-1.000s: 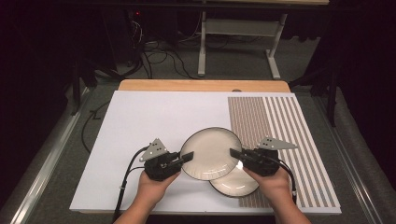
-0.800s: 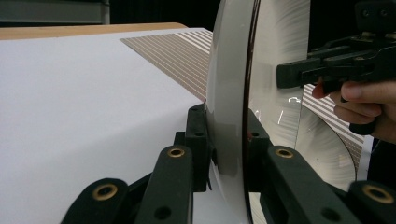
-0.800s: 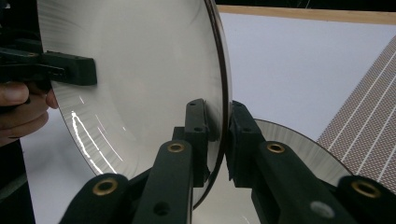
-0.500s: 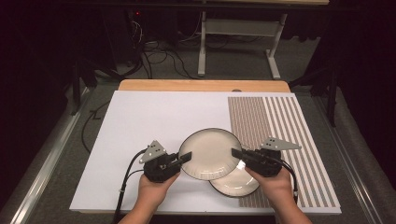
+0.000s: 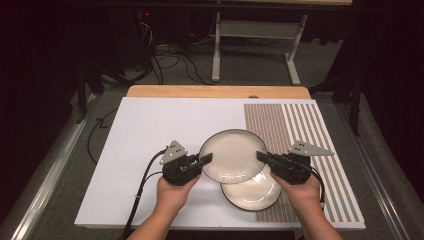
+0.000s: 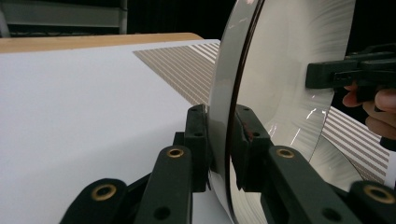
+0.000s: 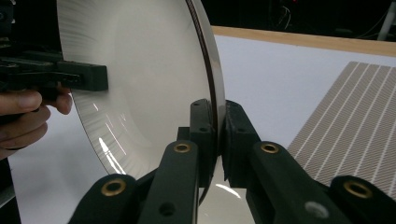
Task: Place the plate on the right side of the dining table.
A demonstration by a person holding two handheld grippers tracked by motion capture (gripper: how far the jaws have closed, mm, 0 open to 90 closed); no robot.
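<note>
Upper plate [image 5: 233,156] is held off the table between both grippers, sitting over the near middle of the white mat [image 5: 150,130], its near-right edge overlapping a lower plate [image 5: 252,192] that lies flat on the mat by the striped section [image 5: 300,125]. Left gripper [image 5: 206,161] pinches the upper plate's left rim; in the left gripper view the rim runs edge-on between the two pads [image 6: 198,140], both pressed against it (jaws clamped on the rim, no gap visible). Right gripper [image 5: 263,157] clamps the opposite rim; in the right gripper view the plate edge sits between its pads [image 7: 233,135], again tight on both sides. Each gripper view also shows the other gripper's jaw tips on the far rim. Wooden table edge [image 5: 215,91] shows beyond the mat.
</note>
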